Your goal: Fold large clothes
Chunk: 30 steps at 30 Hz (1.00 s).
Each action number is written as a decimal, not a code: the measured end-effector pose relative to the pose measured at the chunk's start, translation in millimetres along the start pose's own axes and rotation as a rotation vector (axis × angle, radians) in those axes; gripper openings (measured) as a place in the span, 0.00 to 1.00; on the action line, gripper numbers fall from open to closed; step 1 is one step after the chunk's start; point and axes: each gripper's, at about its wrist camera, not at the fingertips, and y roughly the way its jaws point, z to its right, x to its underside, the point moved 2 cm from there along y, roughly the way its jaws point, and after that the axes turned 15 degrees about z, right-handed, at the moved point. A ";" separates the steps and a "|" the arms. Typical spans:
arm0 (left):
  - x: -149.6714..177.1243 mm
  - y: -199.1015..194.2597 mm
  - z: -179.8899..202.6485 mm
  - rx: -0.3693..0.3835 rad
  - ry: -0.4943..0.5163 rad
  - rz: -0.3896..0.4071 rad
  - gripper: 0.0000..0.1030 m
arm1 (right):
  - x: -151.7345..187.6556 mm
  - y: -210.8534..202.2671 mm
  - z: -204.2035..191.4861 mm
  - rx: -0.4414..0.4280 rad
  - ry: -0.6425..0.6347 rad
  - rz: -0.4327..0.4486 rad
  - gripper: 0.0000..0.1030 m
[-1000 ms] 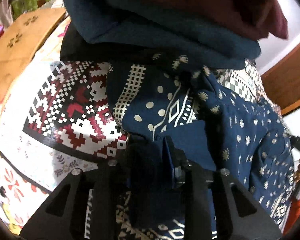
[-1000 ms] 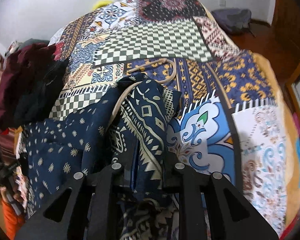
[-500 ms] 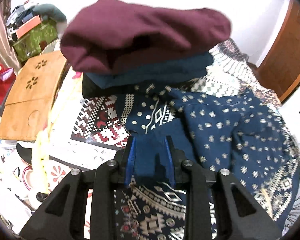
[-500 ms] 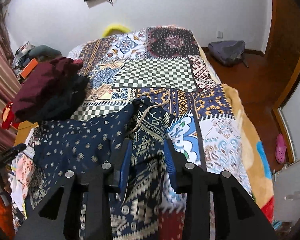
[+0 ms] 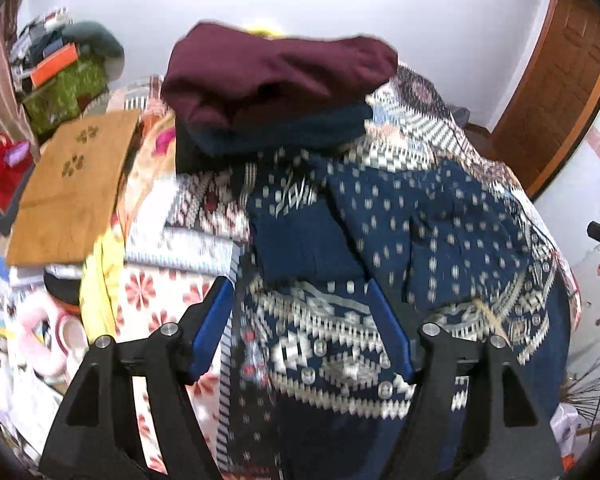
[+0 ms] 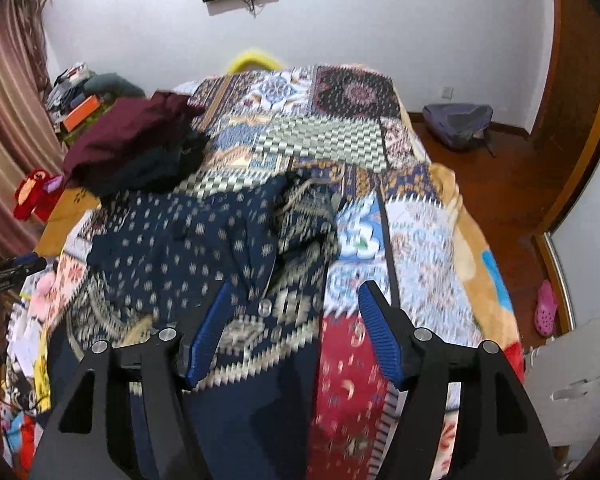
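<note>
Both jaws just opened wide — navy patterned garment lies below on bedspread, unheld.

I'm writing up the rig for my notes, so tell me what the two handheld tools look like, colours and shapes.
Both match. The left tool and the right tool each have two matte black, angular finger arms with triangular cut-outs and silver screw heads on top. Each finger carries a long blue pad on its inner face; on the right tool the pads look ribbed. No cables, markings, sleeves or hands show.
</note>
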 end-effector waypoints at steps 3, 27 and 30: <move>22.5 4.6 -5.9 0.007 -0.028 -0.061 0.67 | 21.0 2.2 0.8 -0.009 0.036 -0.039 0.61; 93.7 10.8 -3.1 0.186 -0.256 -0.187 0.06 | 60.9 18.9 -21.0 -0.140 0.107 -0.058 0.10; 75.0 5.8 -6.0 0.181 -0.249 -0.135 0.05 | 39.1 11.0 -27.4 -0.150 0.075 0.015 0.10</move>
